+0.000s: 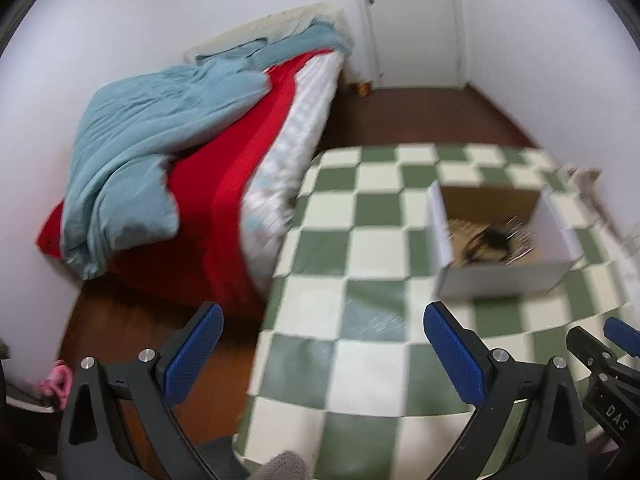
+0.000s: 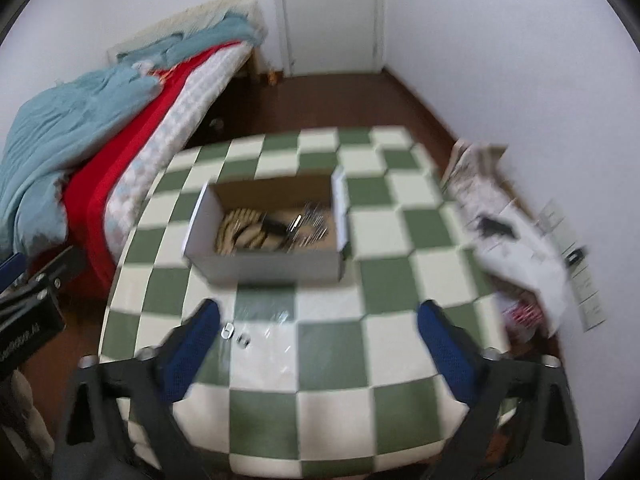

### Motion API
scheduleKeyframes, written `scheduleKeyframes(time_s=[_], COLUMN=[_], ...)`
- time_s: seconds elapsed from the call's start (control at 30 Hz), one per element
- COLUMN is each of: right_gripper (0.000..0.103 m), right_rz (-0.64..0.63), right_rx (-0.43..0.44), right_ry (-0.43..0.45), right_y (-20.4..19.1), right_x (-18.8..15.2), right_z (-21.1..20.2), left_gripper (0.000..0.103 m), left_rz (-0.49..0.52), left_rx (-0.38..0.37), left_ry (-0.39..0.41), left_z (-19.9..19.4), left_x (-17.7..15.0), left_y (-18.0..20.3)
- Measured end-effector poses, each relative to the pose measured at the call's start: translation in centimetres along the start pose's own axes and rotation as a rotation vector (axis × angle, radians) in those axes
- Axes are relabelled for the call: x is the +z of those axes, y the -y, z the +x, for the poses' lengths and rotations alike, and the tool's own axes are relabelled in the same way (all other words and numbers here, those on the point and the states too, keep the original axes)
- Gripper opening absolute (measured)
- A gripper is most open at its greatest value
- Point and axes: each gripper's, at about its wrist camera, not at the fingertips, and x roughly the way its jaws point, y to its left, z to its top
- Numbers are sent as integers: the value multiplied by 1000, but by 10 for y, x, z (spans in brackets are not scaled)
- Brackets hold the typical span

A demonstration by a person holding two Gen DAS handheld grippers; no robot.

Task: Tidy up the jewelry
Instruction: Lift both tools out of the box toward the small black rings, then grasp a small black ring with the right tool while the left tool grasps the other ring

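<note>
An open white cardboard box (image 2: 264, 268) stands on the green-and-white checkered table (image 2: 332, 360); it also shows in the left wrist view (image 1: 500, 282). Inside lie a beige beaded strand (image 2: 240, 232), dark pieces and shiny silver pieces (image 2: 312, 226). Small silver jewelry pieces (image 2: 236, 336) and another (image 2: 283, 316) lie loose on the table in front of the box. My right gripper (image 2: 318, 330) is open and empty above the table near these pieces. My left gripper (image 1: 324, 332) is open and empty over the table's left edge.
A bed (image 1: 208, 160) with blue blanket and red sheet stands left of the table. A white cloth pile (image 2: 508, 232) with a dark object lies at the table's right by the wall. A door (image 2: 328, 12) is at the back.
</note>
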Motion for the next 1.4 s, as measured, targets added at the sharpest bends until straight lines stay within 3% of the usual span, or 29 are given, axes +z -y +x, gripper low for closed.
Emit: scheduleKeyframes(time_s=[0.03,0.07,0.13,0.23,0.47,0.57,0.6,0.63,0.77,1.1,1.13,1.2,1.27,1.3,1.4], right_gripper=[66,63,63,63,60,44,34,13,13,13,13,13,13,13,14], right_rz=[2,3,7,-23,-112,-190,-210,-220,-158,61,77,96,108,111,127], right_rx=[43,63,126,153,120,61,44,50,56,7,0,-6,-12,-14,-14], right_ry=[-28,-49,-81,-98,-130,-91,-82,-69,-73,-63,-62,-62,-61,-60,-59], right_y=[-3,-6,-14,-32,-63,-76,-79,-81,-65,25,32,43,50,51,56], right_x=[-8,-14,-28,-43,-56,-63,-64,-66,-65,-58,-58,-60,-60,-60,-59], right_z=[16,28,55,83,130,133,133,132,129,106,105,101,99,99,99], left_gripper=[102,102,102,102,102,102,102,102,102,102,98,80,54,47,14], left_rz=[10,22,29,24,26,26,28,32,50,151,158,173,182,174,176], left_rx=[30,60,82,100,96,76,69,55,-12,-200,-212,-234,-258,-281,-319], left_ry=[-8,-24,-54,-93,-138,-151,-154,-158,-168,-210,-209,-215,-231,-218,-217], left_z=[7,17,31,47,65,68,69,70,69,74,73,73,75,73,70], left_x=[-5,-10,-18,-27,-34,-35,-34,-34,-33,-37,-37,-39,-40,-40,-40], left_y=[0,0,-3,-8,-10,-5,-3,2,24,107,111,121,126,127,131])
